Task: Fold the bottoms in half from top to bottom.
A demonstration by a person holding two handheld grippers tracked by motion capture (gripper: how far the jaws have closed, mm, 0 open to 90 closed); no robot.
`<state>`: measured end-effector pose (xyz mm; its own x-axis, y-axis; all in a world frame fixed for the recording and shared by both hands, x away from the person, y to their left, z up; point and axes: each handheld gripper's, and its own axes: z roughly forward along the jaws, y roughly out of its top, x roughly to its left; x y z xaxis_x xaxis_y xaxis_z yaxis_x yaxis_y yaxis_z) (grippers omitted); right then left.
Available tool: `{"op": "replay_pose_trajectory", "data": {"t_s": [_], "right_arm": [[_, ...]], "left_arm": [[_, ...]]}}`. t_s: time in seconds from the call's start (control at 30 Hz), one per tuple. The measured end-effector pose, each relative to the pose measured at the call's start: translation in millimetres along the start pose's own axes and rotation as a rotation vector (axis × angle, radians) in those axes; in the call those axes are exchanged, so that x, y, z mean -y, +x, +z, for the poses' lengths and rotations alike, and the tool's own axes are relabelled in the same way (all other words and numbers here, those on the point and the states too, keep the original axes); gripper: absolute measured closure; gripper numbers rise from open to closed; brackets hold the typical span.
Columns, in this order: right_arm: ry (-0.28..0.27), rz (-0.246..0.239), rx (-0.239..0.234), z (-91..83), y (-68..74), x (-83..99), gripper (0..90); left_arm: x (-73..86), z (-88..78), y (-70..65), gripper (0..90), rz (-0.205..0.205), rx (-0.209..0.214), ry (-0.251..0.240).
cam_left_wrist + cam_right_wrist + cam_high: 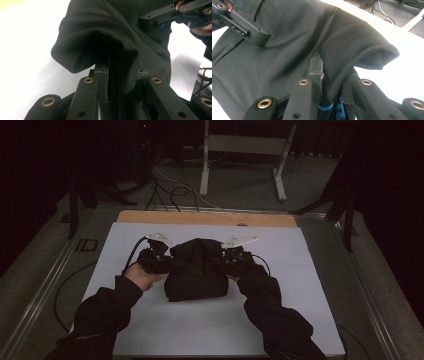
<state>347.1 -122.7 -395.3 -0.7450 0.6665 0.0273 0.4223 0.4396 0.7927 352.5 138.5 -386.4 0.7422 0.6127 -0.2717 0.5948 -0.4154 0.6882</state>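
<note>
A black folded garment (196, 270) lies in the middle of the white table top (290, 270). My left gripper (161, 261) grips its left side and my right gripper (226, 260) grips its right side, and the far part of the cloth is lifted between them. In the left gripper view a fold of the black cloth (120, 50) runs down between the jaws, which are shut on it. The right gripper view shows the same: the black cloth (287, 50) is pinched between its jaws. Each view also shows the other gripper on the cloth's far side.
The white top sits on a wooden board (200, 218) in a metal-edged frame. Beyond the table lie cables (170, 190) on the floor and a white stand (245, 150). A dark post (348, 220) stands at the right rear corner.
</note>
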Motion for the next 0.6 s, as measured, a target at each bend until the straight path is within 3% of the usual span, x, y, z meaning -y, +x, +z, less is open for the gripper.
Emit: {"op": "replay_pose_trajectory", "data": {"t_s": [0.33,0.6], "right_arm": [[-0.005,0.009,0.045,6.7,-12.8,-5.3,75.8],[0.019,0.012,0.071,19.9,-21.5,-3.3,75.8]], "left_arm": [[-11.3,7.6,6.3,72.8,0.019,-0.029,-0.008],[-15.4,23.8,16.9,72.8,0.027,-0.039,0.033]]}}
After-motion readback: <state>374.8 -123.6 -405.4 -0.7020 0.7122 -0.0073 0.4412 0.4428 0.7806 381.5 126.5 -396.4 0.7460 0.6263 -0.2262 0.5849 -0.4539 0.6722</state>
